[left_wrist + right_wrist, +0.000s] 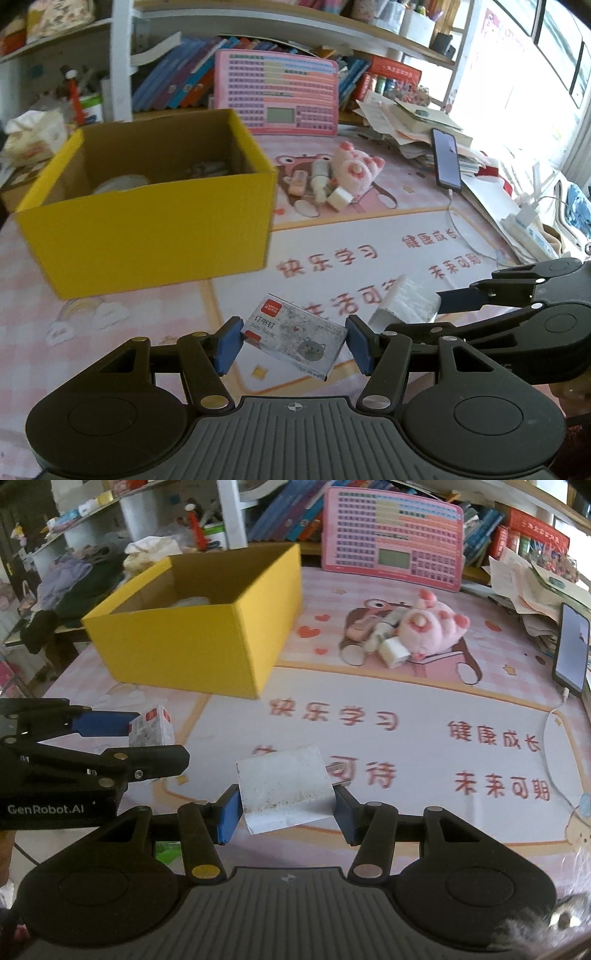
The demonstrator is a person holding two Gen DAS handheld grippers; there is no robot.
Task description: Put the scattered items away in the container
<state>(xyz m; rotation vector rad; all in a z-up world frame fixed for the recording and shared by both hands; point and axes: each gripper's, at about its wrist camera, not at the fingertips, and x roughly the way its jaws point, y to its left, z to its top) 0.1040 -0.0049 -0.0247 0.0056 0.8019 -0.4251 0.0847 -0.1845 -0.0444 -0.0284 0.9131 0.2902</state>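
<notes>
My left gripper (293,341) is shut on a small staples box (293,339) with a red label and a cat drawing, held above the pink desk mat (147,332). My right gripper (286,808) is shut on a white packet (284,786), also held off the mat. Each gripper shows in the other's view: the right gripper (439,314) with its white packet (406,304), the left gripper (147,734) with the staples box (151,727). The open yellow cardboard box (155,229) (199,642) stands ahead and to the left, with a few items inside.
A pink plush toy (432,627), a white cube (393,651) and small tubes lie in a cluster on the mat right of the yellow box. A phone (570,650) on a cable lies at the right edge. A pink toy keyboard (391,535), books and paper piles line the back.
</notes>
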